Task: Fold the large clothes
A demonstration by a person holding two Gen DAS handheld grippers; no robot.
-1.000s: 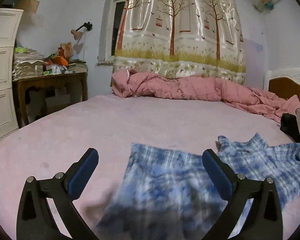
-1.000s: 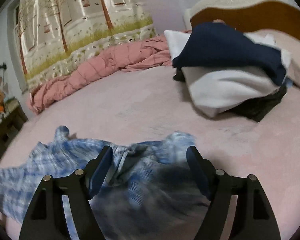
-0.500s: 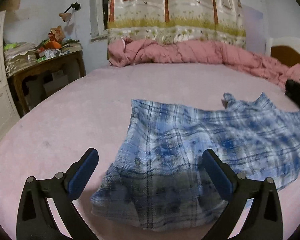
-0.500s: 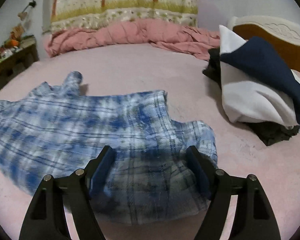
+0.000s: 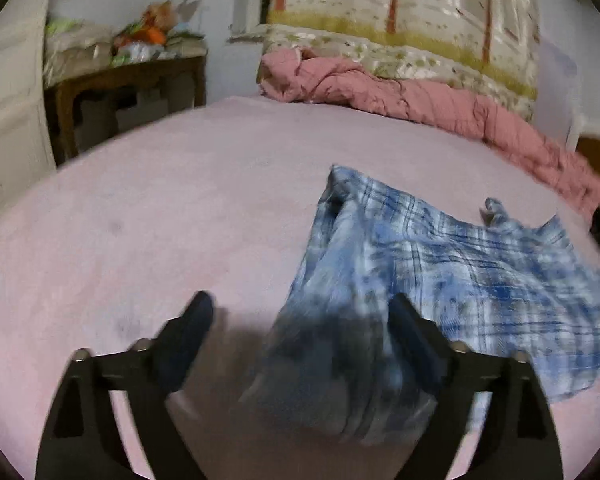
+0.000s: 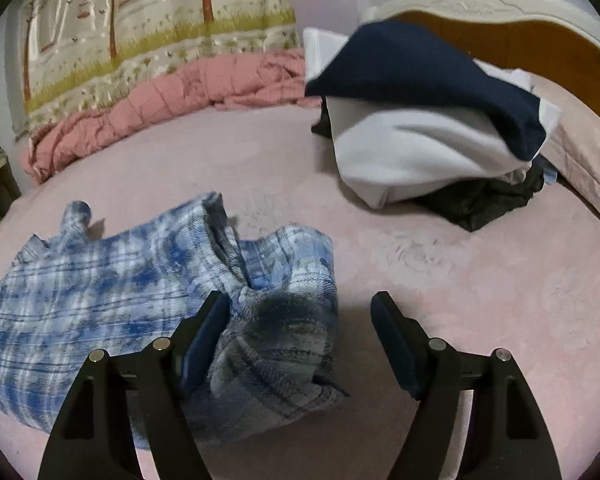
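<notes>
A blue and white plaid garment [image 5: 440, 280] lies spread and partly rumpled on the pink bed [image 5: 160, 240]. My left gripper [image 5: 300, 332] is open just above its near left corner, with the cloth between and under the fingers. In the right wrist view the garment [image 6: 120, 292] lies to the left, its right end bunched. My right gripper [image 6: 300, 332] is open over that bunched end, its left finger [image 6: 204, 336] against the cloth and its right finger over bare sheet.
A pile of folded clothes, navy on white on black [image 6: 428, 120], sits near the wooden headboard [image 6: 540, 40]. A rumpled pink quilt [image 5: 400, 92] lies along the far edge under a tree-print curtain [image 5: 400, 12]. A cluttered wooden desk [image 5: 120, 76] and white cabinet stand left.
Both grippers have dropped lower and nearer the garment's ends. The left view has swung left, the right view right. The cloth's ends are now more bunched. Both stay open.
</notes>
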